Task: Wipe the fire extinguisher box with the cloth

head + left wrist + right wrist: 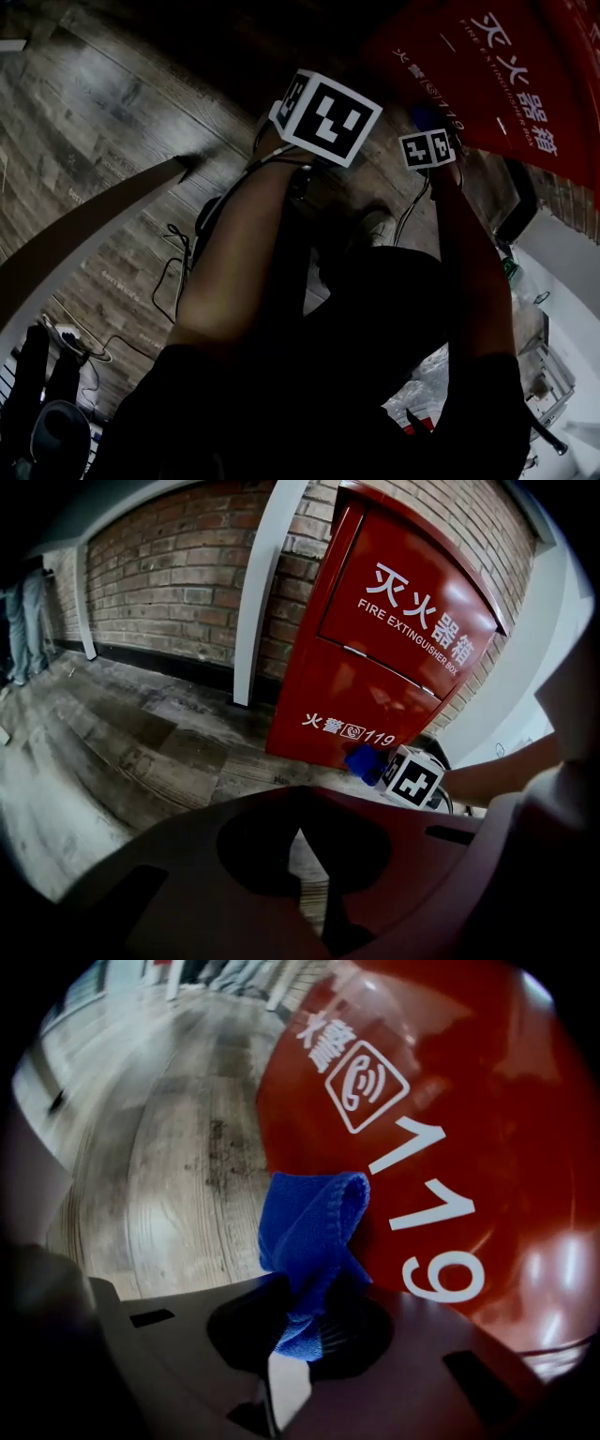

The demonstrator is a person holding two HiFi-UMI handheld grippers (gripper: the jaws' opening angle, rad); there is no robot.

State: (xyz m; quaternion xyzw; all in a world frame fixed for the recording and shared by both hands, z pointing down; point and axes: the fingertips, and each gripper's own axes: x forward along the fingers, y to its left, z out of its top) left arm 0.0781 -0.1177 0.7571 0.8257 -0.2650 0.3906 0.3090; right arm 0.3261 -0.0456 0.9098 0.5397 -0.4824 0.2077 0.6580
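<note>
Closest to us, the left gripper has its jaws drawn together with nothing between them. It hangs back, well apart from the box. Just ahead, the right gripper is clamped on the blue cloth. The cloth's folded loop sticks straight out of the jaws, with its long axis running along the gripper and its rounded end pointing at the red panel. That end sits low on the fire extinguisher box, beside the white "119" print and near the bottom edge. We judge it to be touching the panel, though the contact itself is hard to make out.

So we take the wiping to be under way low on the front. The glossy red face shows no streaks or damp trail that we can read, so we cannot say how much has been covered. If the work is only at this lower strip, then the upper door with the large lettering, the top and the sides would be left.

The box stands upright on the wood-look floor. Its long axis runs from the floor upward, its back is against the brick wall, and its front faces out into the room towards us. A white post rises against the wall just beside it.
</note>
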